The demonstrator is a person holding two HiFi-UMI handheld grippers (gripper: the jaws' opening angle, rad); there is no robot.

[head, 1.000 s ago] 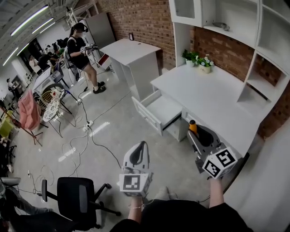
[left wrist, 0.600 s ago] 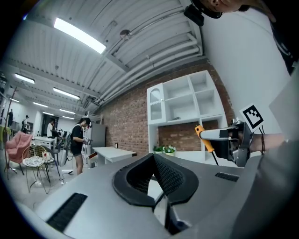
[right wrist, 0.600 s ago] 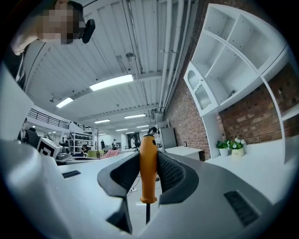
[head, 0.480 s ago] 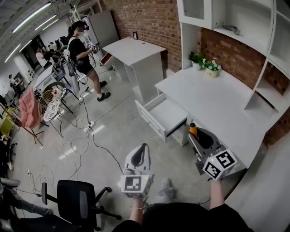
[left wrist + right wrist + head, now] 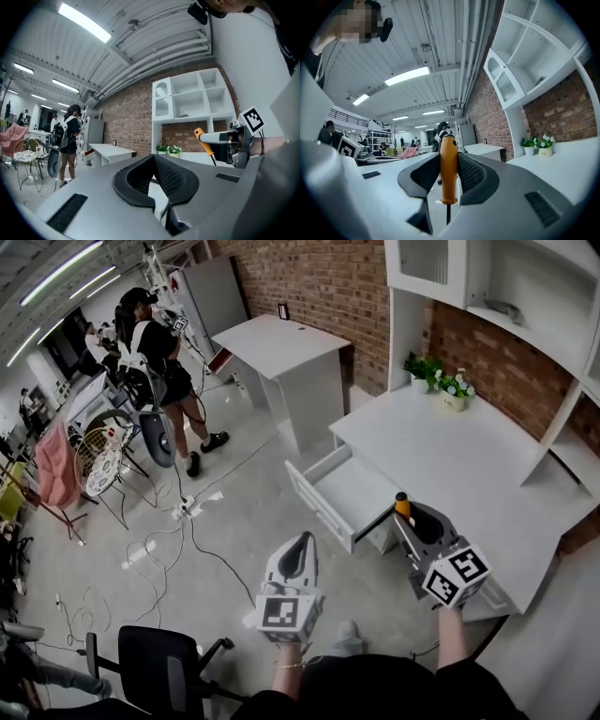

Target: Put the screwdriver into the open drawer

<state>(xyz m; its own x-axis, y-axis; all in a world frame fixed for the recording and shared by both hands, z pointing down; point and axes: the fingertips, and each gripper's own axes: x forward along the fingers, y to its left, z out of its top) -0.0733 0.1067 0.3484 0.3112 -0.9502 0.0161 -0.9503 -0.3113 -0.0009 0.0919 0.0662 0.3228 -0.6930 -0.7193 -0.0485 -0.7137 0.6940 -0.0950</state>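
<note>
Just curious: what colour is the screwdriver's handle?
Orange; the screwdriver's long rounded handle shows best in the right gripper view.

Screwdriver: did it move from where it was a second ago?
Yes. The screwdriver, clamped in the right tongs, has come closer to the open drawer; its orange handle now overlaps the drawer's near corner.

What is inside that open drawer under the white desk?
The drawer shows only a bare white bottom; nothing lies in the part in view. Its back runs under the desk, and the right gripper holding the screwdriver covers one corner.
</note>
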